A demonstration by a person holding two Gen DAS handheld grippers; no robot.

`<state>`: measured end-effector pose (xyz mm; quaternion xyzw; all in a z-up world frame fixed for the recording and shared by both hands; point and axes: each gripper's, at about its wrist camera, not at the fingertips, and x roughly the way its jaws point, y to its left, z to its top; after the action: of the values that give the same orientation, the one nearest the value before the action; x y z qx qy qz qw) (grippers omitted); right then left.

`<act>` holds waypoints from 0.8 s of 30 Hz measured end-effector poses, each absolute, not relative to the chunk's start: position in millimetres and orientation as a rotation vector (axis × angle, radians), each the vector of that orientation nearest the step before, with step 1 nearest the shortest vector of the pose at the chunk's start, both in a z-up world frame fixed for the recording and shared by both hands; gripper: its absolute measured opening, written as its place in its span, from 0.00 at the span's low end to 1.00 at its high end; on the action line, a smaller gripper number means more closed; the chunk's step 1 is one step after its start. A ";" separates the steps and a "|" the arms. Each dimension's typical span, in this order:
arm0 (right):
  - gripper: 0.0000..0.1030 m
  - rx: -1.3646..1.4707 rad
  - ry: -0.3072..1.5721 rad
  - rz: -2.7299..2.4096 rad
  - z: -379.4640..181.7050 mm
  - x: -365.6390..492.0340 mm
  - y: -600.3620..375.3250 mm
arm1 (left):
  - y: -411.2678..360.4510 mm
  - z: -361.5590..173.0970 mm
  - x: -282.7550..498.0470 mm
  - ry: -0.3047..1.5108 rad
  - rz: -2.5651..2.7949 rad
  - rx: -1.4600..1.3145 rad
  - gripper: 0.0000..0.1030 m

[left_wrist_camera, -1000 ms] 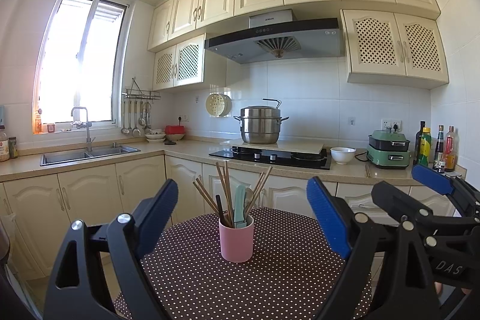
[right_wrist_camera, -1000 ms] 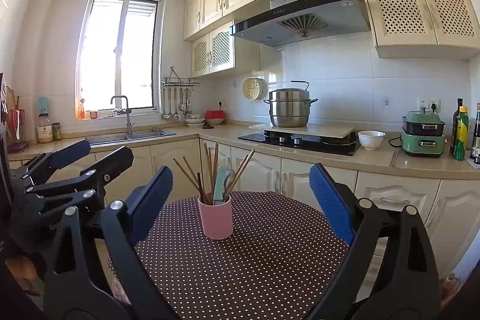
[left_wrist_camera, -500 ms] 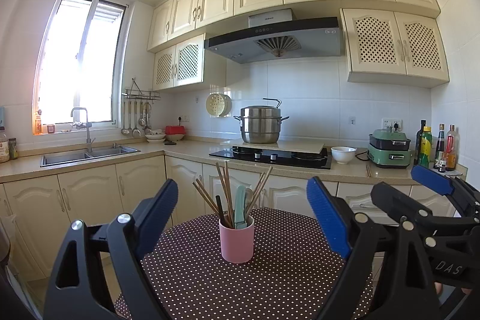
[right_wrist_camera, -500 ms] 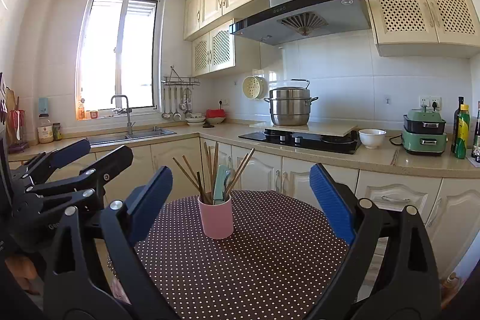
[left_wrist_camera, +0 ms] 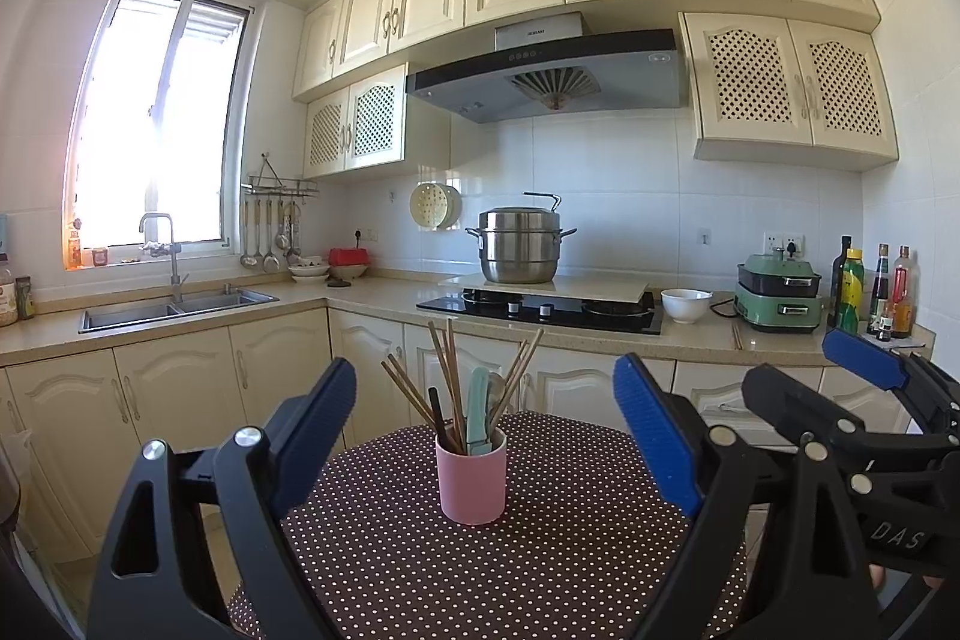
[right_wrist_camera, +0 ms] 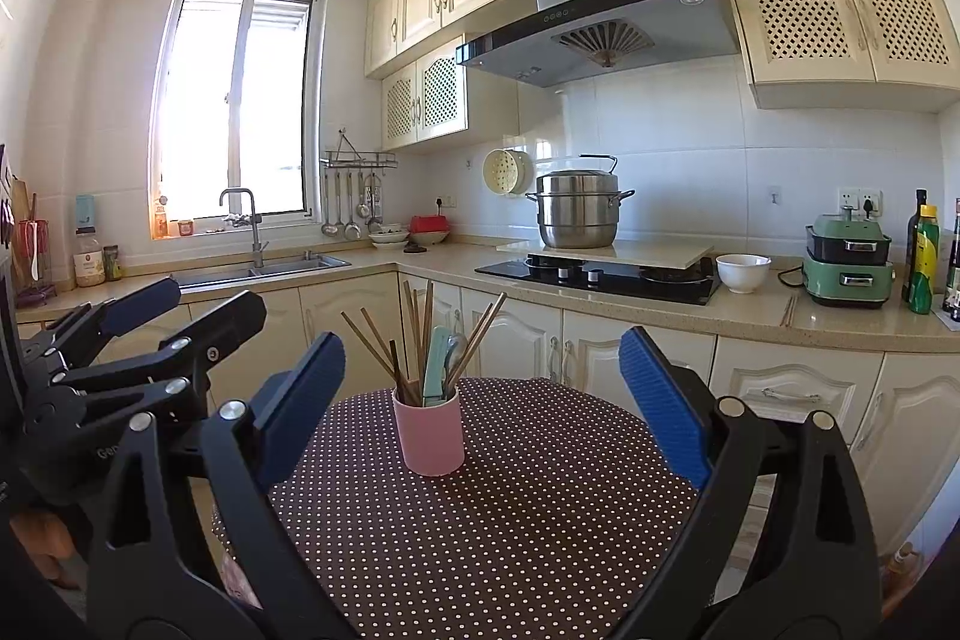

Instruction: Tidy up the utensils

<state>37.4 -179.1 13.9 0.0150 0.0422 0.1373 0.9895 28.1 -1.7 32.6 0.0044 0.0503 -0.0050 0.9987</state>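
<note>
A pink cup (left_wrist_camera: 471, 478) stands upright on a round table with a dark polka-dot cloth (left_wrist_camera: 540, 568). It holds several wooden chopsticks (left_wrist_camera: 447, 376), a teal-handled utensil (left_wrist_camera: 478, 409) and a metal spoon. My left gripper (left_wrist_camera: 486, 430) is open and empty, held level in front of the cup. My right gripper (right_wrist_camera: 480, 394) is open and empty too, facing the same cup (right_wrist_camera: 429, 433). Each gripper shows at the edge of the other's view: the right one (left_wrist_camera: 864, 382) and the left one (right_wrist_camera: 162, 307).
A kitchen counter (left_wrist_camera: 690, 334) runs behind the table with a sink (left_wrist_camera: 174, 307), a black hob (left_wrist_camera: 540, 307), a steel pot (left_wrist_camera: 521, 247), a white bowl (left_wrist_camera: 686, 304), a green cooker (left_wrist_camera: 779, 298) and bottles (left_wrist_camera: 870, 292). Ladles hang on a wall rack (left_wrist_camera: 270, 232).
</note>
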 end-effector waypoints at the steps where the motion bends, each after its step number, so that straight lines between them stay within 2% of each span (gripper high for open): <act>1: 0.88 0.030 0.085 0.275 13.7 37.3 -179.2 | -2.0 32.0 29.1 0.102 -0.011 0.009 0.83; 24: 0.89 0.039 0.095 0.278 12.1 38.7 -180.8 | -3.6 26.3 29.8 0.103 -0.014 0.016 0.83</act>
<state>38.7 -180.8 12.1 0.0196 0.0473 0.1383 0.9891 29.8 -3.6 26.3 0.0079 0.0517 -0.0072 0.9986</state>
